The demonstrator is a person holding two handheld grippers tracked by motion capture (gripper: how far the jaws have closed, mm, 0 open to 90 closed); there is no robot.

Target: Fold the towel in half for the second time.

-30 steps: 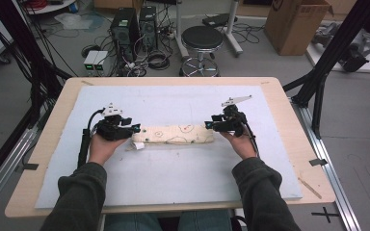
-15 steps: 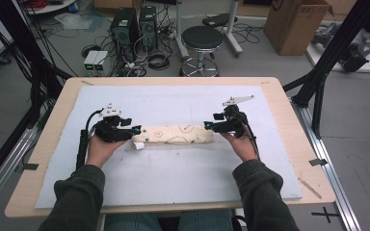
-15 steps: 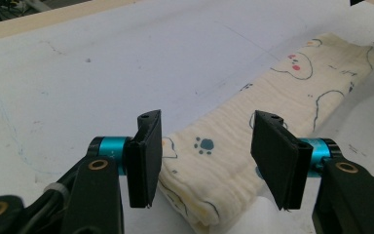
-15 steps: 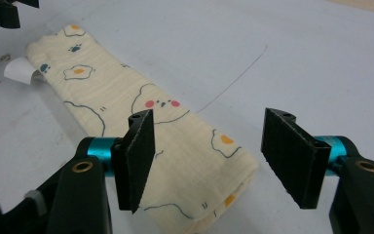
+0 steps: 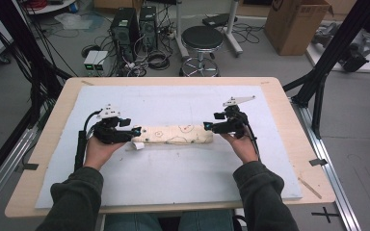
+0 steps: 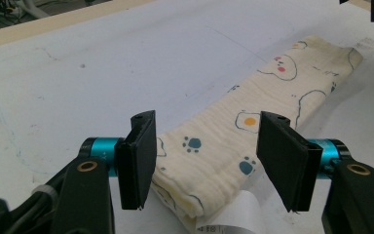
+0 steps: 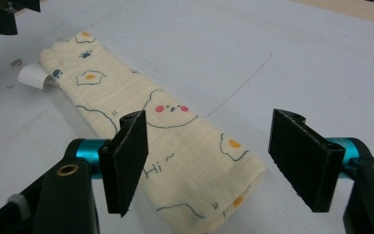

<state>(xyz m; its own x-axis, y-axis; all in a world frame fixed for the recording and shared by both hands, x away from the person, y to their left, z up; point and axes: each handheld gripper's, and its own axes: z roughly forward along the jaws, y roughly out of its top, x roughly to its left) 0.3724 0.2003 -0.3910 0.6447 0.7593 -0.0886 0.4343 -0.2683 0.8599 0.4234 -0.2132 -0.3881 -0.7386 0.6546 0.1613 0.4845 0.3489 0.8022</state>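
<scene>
- My left gripper (image 5: 136,131) sits at the left end of a folded cloth (image 5: 176,135). Its jaws have just been opening and stand wide, one on each side of the cloth's end, pads off the fabric.
- The cloth is a long, cream, folded strip lying flat across the middle of the pale blue mat (image 5: 173,178), on a wooden table (image 5: 289,103).
- It is printed with fried eggs, blue paw prints and a bear face with pink cheeks. The word "Hi~" is readable near the right end. A white tag (image 6: 238,214) pokes out at the left end; its print is too small to read.
- My right gripper (image 5: 207,126) is at the right end. Its jaws have also just been opening and stand wide around that end, not pressing it.
- I judge this as letting go after a fold. Next, I would need to lift both grippers clear without dragging the cloth.
</scene>
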